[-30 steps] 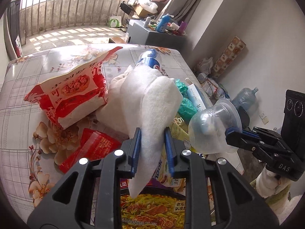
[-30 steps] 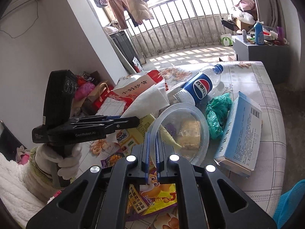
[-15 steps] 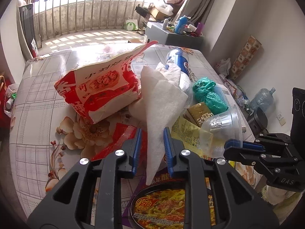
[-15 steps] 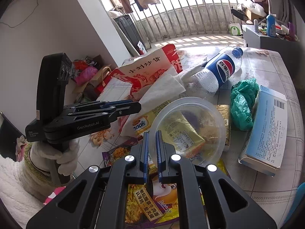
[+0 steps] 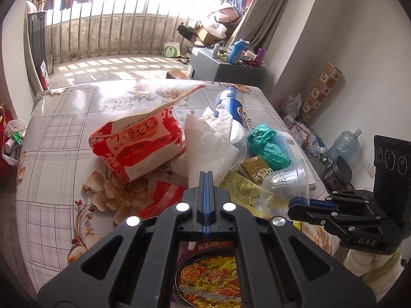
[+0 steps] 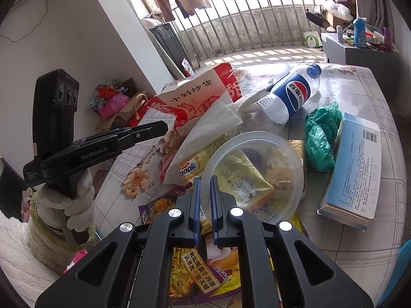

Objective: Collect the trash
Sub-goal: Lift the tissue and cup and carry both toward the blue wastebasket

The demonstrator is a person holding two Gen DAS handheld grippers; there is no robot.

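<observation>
Trash lies piled on a floral table [image 5: 59, 138]. A white tissue [image 5: 208, 148] lies on the pile beside a red and white snack bag [image 5: 138, 143] and a Pepsi bottle [image 6: 292, 95]. My left gripper [image 5: 206, 177] is shut and empty, its tips just short of the tissue. It also shows in the right wrist view [image 6: 154, 129]. My right gripper [image 6: 204, 187] is shut on the rim of a clear plastic cup [image 6: 251, 172], held tilted over yellow wrappers [image 5: 239, 187]. The cup also shows in the left wrist view [image 5: 285, 187].
A green plastic bag [image 6: 321, 133] and a blue and white box [image 6: 357, 164] lie at the table's right side. An instant noodle packet [image 5: 208, 274] lies under my left gripper. A trash bag [image 5: 12, 141] sits on the floor left of the table.
My left gripper let go of the white tissue, pulled back and closed empty. The tissue now rests on the pile. My right gripper still holds the cup.
</observation>
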